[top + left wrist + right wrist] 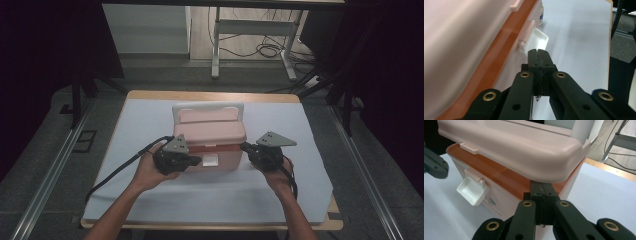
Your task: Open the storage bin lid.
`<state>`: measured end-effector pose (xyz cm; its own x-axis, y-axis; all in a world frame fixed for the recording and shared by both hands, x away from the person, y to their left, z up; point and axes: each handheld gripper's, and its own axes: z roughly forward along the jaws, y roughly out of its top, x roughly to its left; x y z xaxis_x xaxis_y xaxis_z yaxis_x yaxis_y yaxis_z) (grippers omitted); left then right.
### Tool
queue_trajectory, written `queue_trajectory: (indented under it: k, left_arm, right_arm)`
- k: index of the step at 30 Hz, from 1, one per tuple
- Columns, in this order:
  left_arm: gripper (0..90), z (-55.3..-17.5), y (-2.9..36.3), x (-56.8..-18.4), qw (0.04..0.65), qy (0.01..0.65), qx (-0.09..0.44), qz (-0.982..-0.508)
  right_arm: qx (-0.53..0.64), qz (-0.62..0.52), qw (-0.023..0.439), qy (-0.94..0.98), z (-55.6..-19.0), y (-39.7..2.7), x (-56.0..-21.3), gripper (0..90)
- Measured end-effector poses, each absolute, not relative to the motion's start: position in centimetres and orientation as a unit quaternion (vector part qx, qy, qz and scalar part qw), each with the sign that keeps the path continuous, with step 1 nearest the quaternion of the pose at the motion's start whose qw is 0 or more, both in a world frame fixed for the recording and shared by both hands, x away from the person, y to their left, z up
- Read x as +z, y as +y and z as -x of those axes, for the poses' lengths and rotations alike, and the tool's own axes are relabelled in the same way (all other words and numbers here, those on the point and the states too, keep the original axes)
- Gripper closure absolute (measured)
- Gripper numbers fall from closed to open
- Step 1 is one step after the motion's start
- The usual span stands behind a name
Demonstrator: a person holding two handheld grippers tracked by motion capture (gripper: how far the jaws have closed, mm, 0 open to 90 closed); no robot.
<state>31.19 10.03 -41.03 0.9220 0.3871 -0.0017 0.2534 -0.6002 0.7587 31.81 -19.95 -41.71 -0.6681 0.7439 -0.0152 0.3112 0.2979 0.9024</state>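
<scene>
One pink box is seen near the middle of the surface, slightly toward its near edge, with two grippers set against it. The left gripper is held at the box's near front face, beside the white latch; in the left gripper view its jaws are clenched together with nothing between them, their tips just beside the flipped-out latch and the box wall. The right gripper is placed at the box's right end; in the right gripper view its jaws are likewise pressed shut on nothing, their tips tucked just under the rounded corner of the lid, against the orange band between lid and body. Whether the tips touch the lid cannot be told.

The box is of smooth, matt plastic with rounded corners: one pale pink lid, one paler body, one white carrying handle standing upright at the back. One latch is counted, a small white tray-like flap hanging open from its hinge. The surface is covered by one pale sheet, with a wooden rim showing at the far edge. Each gripper carries one grey three-cornered plate.
</scene>
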Motion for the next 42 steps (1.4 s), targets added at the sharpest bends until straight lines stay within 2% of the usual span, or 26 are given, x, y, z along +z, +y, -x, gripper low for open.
queue_trajectory:
  k: [17, 42]
  left_arm:
    - [90.0, -31.7, 7.0, -42.2, 0.409, 0.172, 0.096, -0.891]
    - [90.0, -32.1, 7.0, -42.4, 0.402, 0.166, 0.099, -0.895]
  right_arm:
    - [0.487, -0.341, 0.223, 0.773, -31.8, -20.0, -41.7, 89.9]
    - [0.487, -0.34, 0.229, 0.771, -31.9, -20.0, -41.1, 89.9]
